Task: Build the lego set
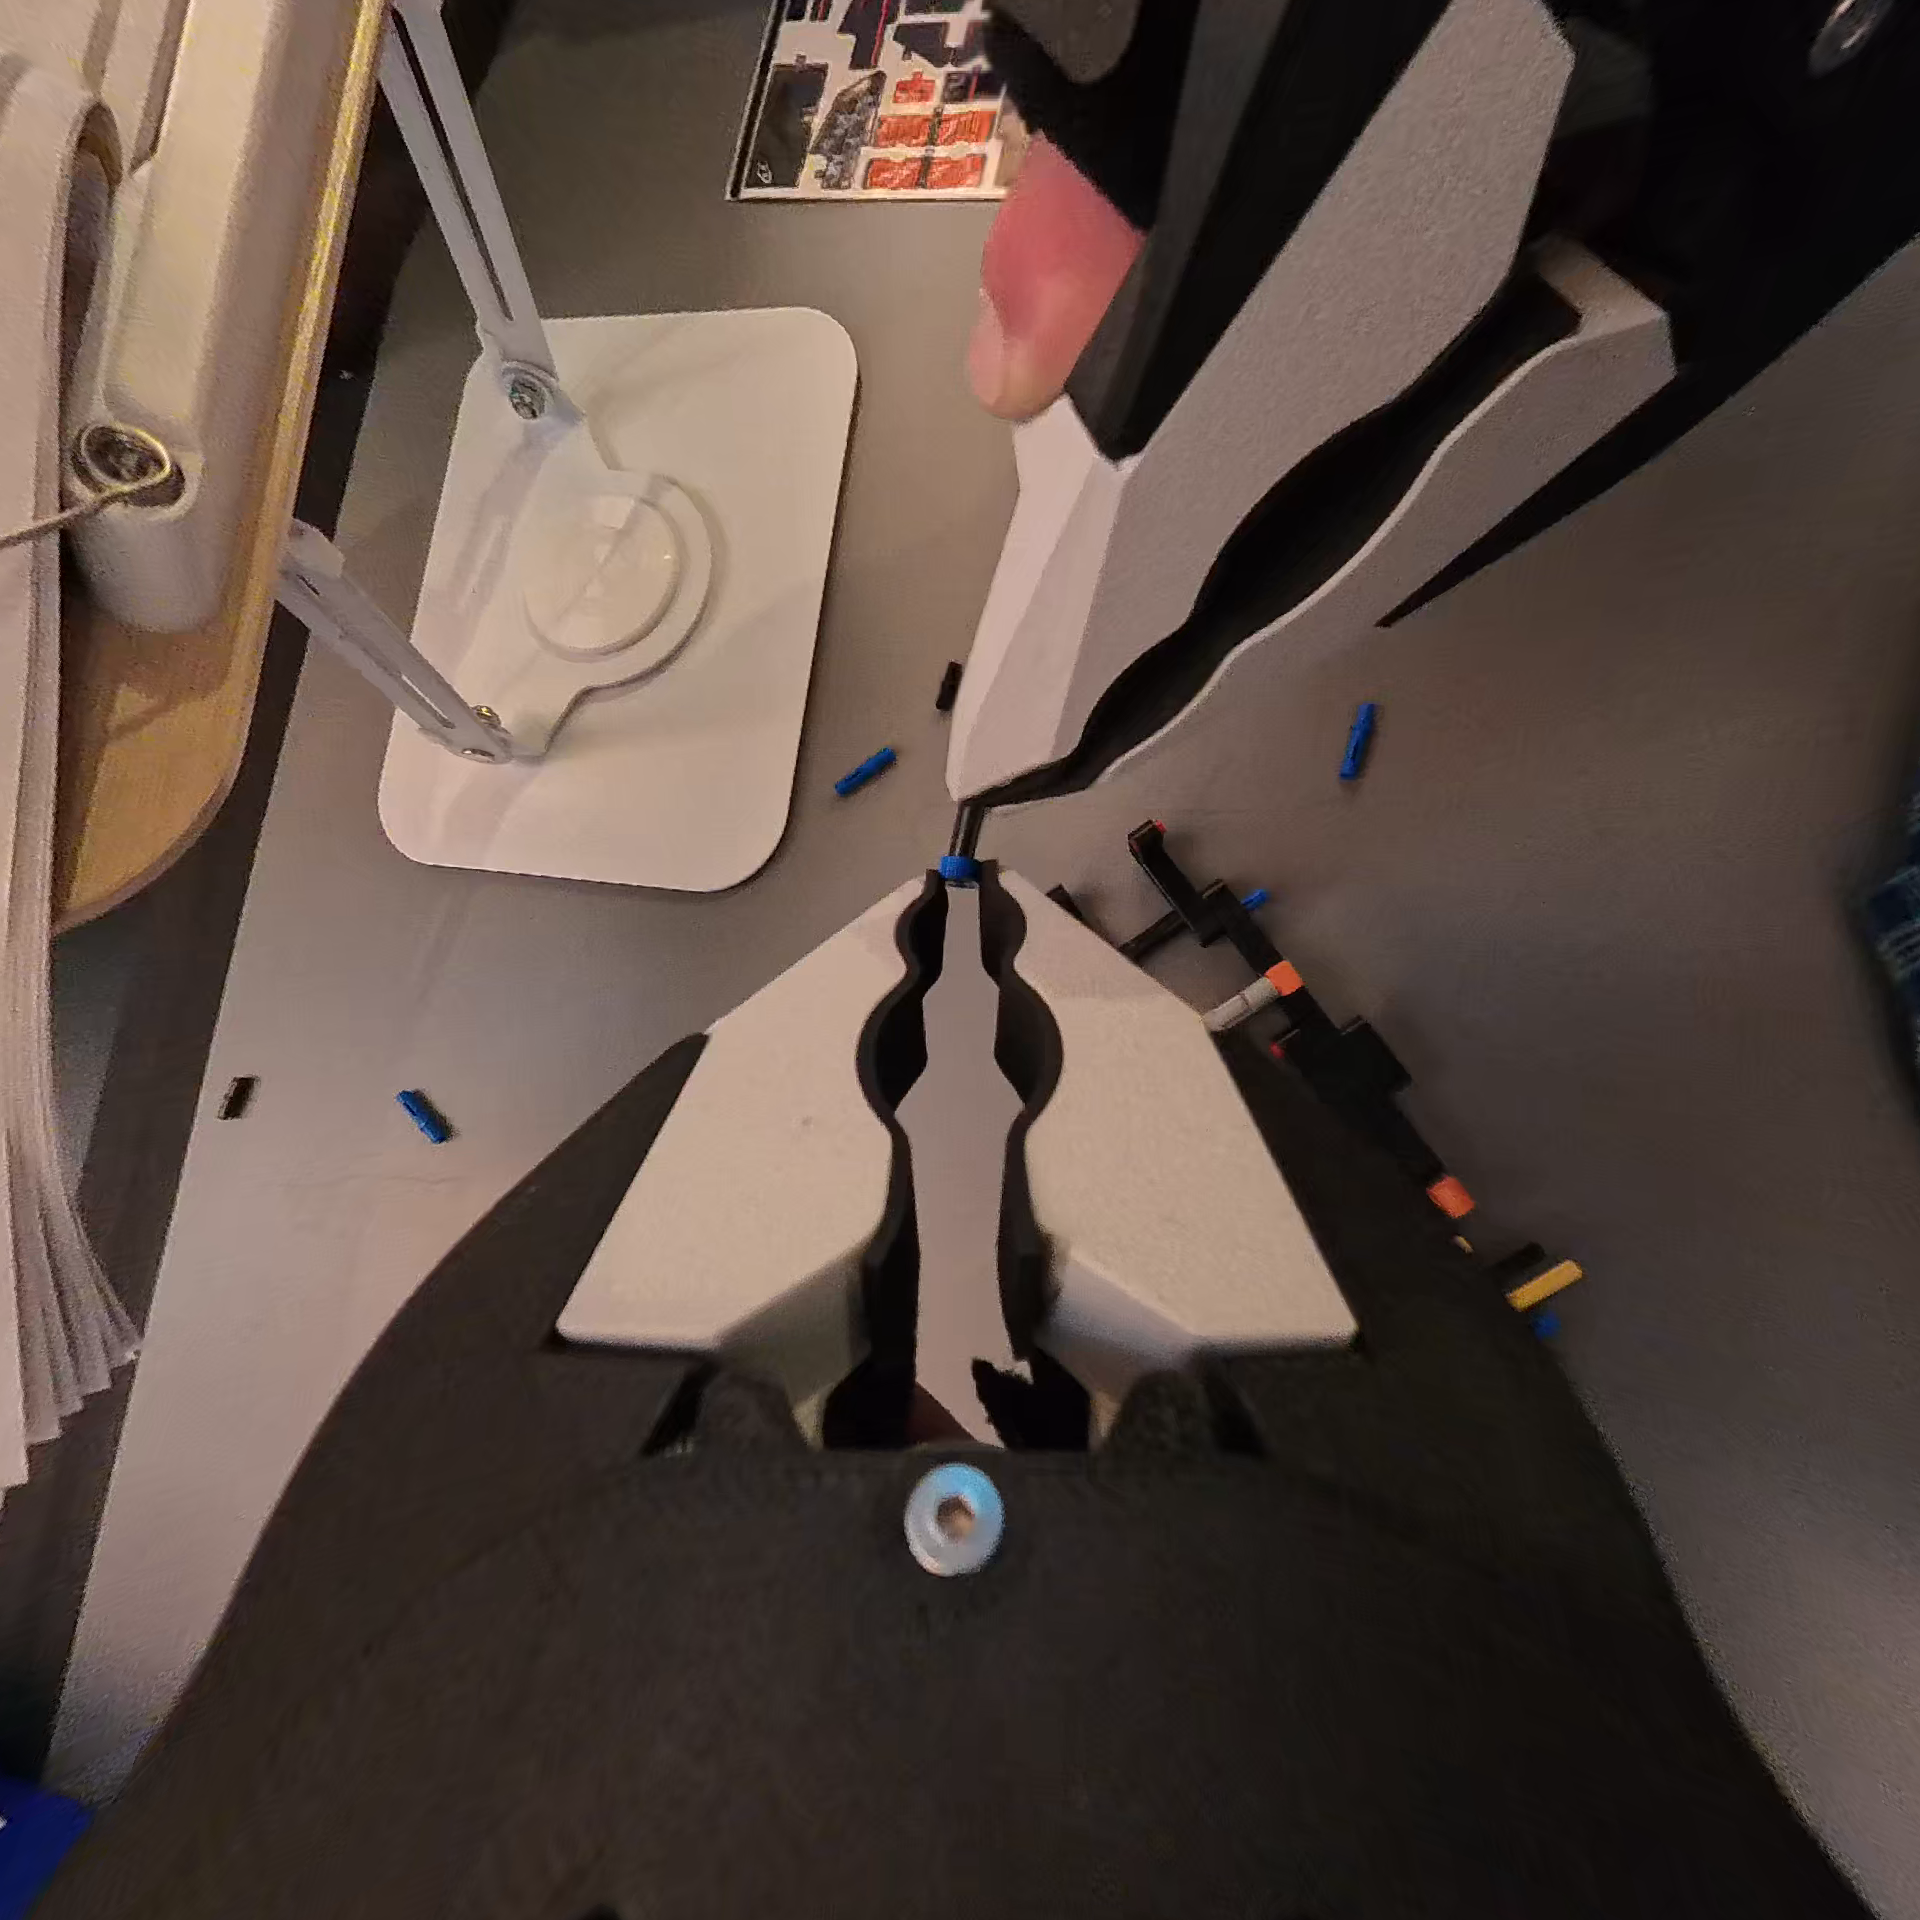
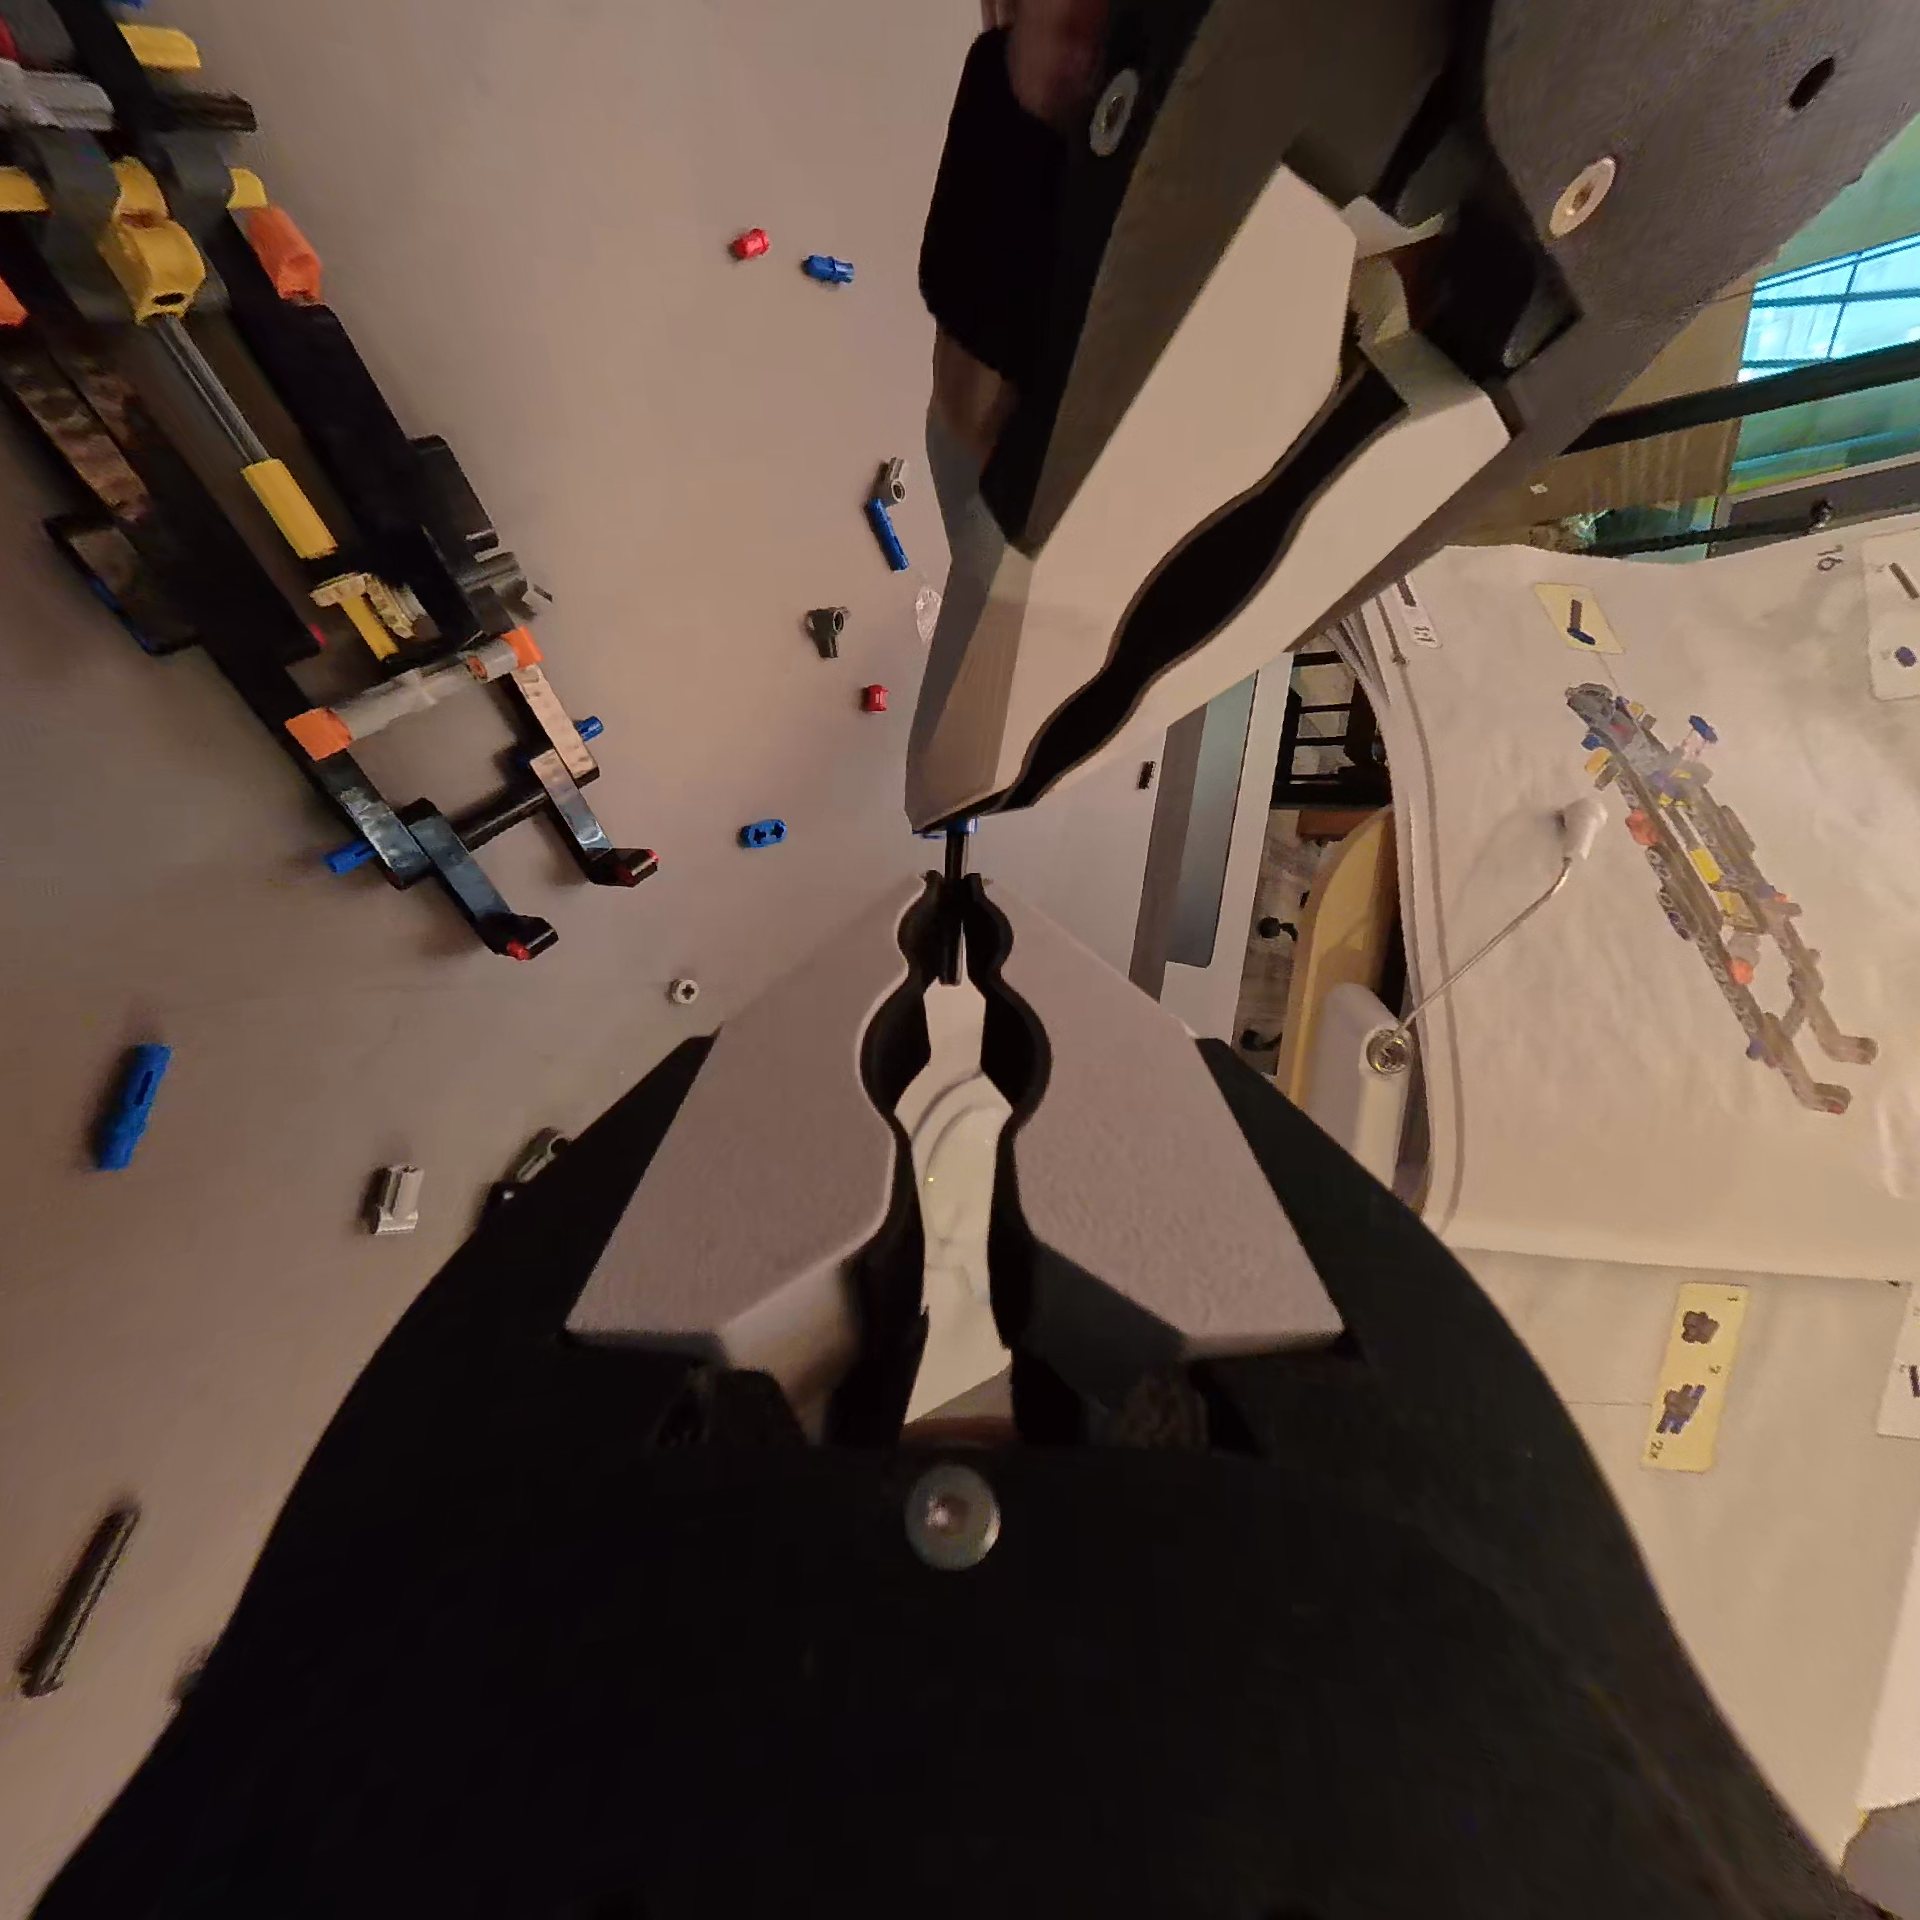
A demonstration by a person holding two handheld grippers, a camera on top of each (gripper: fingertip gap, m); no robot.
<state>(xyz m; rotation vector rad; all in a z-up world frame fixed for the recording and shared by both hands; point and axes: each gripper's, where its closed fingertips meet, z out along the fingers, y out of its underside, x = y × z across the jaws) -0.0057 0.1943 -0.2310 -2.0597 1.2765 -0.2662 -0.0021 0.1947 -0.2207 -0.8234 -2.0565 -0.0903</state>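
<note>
Two hand-held grippers point(image 1: 958, 883) point(image 2: 951, 883) pinching one pin point(image 1: 961, 847).

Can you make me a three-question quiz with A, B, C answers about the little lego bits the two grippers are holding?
1. Where is the half-built lego model in the right wrist view?
A. Upper left, on the grey table
B. On the instruction booklet
C. Between the gripper fingers

2. What colour is the small piece pinched by the left gripper?
A. Yellow
B. Blue
C. Red

3. What is the right gripper doing?
A. Wide open, holding nothing
B. Lying flat on the table
C. Shut on a thin black axle

Answers:
1. A: the black, yellow and orange model lies at the upper left, apart from the booklet on the right.
2. B: a blue bit shows at the left gripper's tips.
3. C: the black axle sticks out from its closed tips, reaching to the blue piece.
</note>
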